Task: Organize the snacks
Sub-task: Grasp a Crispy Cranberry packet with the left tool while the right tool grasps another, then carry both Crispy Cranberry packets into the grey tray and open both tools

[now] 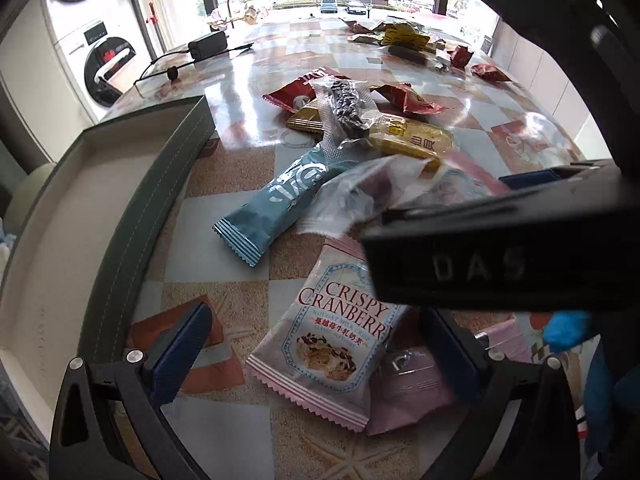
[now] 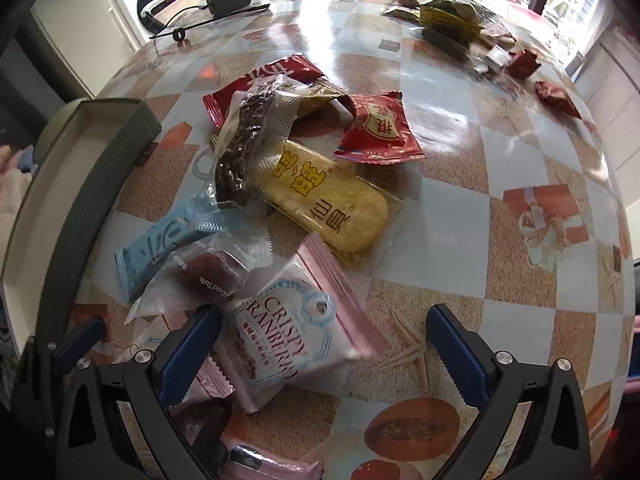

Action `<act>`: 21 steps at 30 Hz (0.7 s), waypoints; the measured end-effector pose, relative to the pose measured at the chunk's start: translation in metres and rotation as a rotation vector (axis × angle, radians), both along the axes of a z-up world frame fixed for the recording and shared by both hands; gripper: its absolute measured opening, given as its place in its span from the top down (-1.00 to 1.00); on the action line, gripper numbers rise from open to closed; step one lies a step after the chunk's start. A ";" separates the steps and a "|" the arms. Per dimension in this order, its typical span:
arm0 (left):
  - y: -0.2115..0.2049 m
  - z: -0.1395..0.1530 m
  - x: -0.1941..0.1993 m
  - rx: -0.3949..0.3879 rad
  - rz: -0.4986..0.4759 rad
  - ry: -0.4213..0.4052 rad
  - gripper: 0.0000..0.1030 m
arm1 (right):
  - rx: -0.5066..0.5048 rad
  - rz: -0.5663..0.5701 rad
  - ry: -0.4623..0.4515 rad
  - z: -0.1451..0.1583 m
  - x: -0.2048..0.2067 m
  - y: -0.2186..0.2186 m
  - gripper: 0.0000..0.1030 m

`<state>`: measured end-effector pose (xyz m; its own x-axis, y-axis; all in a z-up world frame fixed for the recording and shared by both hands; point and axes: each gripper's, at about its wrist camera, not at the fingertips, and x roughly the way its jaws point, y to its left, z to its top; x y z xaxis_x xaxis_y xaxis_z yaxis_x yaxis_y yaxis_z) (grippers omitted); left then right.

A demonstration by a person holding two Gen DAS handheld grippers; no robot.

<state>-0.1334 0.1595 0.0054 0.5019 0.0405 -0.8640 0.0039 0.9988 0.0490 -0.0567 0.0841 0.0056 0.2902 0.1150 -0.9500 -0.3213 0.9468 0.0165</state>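
Observation:
A white and pink Crispy Cranberry packet [image 1: 332, 332] lies flat on the checked tablecloth, between the fingers of my open left gripper [image 1: 316, 356]. The same packet [image 2: 276, 336] sits between the fingers of my open right gripper [image 2: 324, 352], close to its left finger. Neither gripper holds anything. The right gripper's black body [image 1: 500, 248] hangs over the packet's right corner. Beyond it lies a loose heap: a blue packet [image 1: 276, 200], a clear-wrapped dark red sweet [image 2: 204, 276], a yellow rice cracker [image 2: 332, 204], a dark bar in clear wrap [image 2: 244, 144] and red packets [image 2: 376, 128].
A grey-green tray [image 1: 160, 184] with a cream inside stands at the left, its rim near the blue packet. A pink packet [image 1: 408, 396] lies under the cranberry one. A second pile of snacks [image 1: 404, 36] and a black power adapter [image 1: 208, 44] with its cable lie at the far side.

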 end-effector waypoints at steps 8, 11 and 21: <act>-0.013 0.009 -0.002 -0.042 -0.065 0.006 0.08 | 0.097 -0.022 -0.021 0.013 -0.008 -0.052 0.24; -0.011 0.009 -0.002 -0.060 -0.051 0.011 0.09 | 0.122 -0.050 -0.021 0.012 -0.008 -0.073 0.24; -0.006 0.010 -0.002 -0.088 -0.027 0.020 0.09 | 0.177 -0.114 -0.030 0.022 -0.013 -0.120 0.24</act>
